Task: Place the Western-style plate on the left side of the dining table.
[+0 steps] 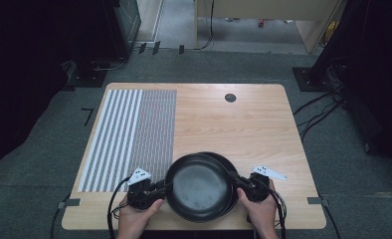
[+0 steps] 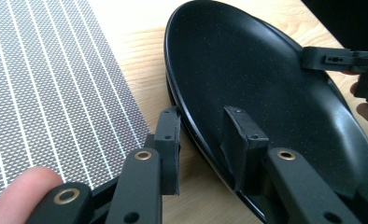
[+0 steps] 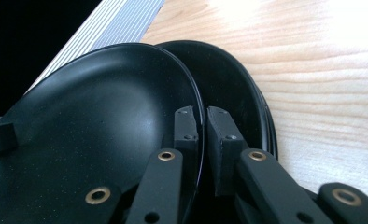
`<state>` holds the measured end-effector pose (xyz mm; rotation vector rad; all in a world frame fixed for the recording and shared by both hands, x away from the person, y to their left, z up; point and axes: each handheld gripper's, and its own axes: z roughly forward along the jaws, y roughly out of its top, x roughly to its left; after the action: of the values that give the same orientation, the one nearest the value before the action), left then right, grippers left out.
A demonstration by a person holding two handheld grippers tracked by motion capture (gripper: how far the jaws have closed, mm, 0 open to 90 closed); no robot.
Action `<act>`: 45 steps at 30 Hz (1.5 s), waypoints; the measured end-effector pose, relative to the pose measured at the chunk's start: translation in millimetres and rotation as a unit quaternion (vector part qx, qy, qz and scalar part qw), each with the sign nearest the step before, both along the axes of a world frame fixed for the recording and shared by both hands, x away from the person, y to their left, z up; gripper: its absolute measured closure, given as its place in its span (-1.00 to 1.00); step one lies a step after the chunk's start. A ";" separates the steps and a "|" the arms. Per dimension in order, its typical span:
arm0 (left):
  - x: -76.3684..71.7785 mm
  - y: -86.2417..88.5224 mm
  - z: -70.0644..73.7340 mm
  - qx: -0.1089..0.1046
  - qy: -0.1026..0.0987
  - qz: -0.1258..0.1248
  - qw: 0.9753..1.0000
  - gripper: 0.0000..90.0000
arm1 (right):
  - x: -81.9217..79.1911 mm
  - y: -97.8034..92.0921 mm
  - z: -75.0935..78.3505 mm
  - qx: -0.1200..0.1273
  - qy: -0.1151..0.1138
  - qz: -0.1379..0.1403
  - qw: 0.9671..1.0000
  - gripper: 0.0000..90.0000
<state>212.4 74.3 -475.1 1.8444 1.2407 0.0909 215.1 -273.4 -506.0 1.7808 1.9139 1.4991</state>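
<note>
High view: two black plates (image 1: 199,186) stacked — right claw (image 1: 240,182) clamps top rim, left claw (image 1: 162,188) straddles it, apart.

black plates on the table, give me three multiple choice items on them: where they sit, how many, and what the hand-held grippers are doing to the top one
1. Where are the black plates on the table?
A. near edge, right of the striped mat
B. far right corner
C. on the mat

2. How many plates show?
A. one
B. at least two, stacked
C. none

3. How does the right hand-held gripper stand on the top plate?
A. open above it
B. shut on its rim
C. lying on the table

Answers: 1 A, the high view shows them by the person's hands; 2 B, a second rim shows behind the top plate; 3 B, its jaws pinch the rim, while the left hand-held gripper straddles the opposite rim.
</note>
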 end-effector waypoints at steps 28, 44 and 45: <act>5.6 3.2 -7.0 -0.033 0.012 0.005 0.999 0.57 | 7.4 -1.6 -3.8 0.051 0.076 0.005 0.996 0.74; 4.7 11.0 -2.9 -0.054 0.014 0.023 0.998 0.68 | 10.4 -8.7 -9.4 0.174 0.099 -0.006 0.980 0.90; 4.9 11.1 -2.9 -0.055 0.016 0.024 0.998 0.68 | 10.5 -8.6 -8.9 0.174 0.101 -0.007 0.980 0.90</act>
<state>217.3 85.4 -477.9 1.7284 1.2867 0.0195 225.6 -282.1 -514.9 2.1599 1.8043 1.8028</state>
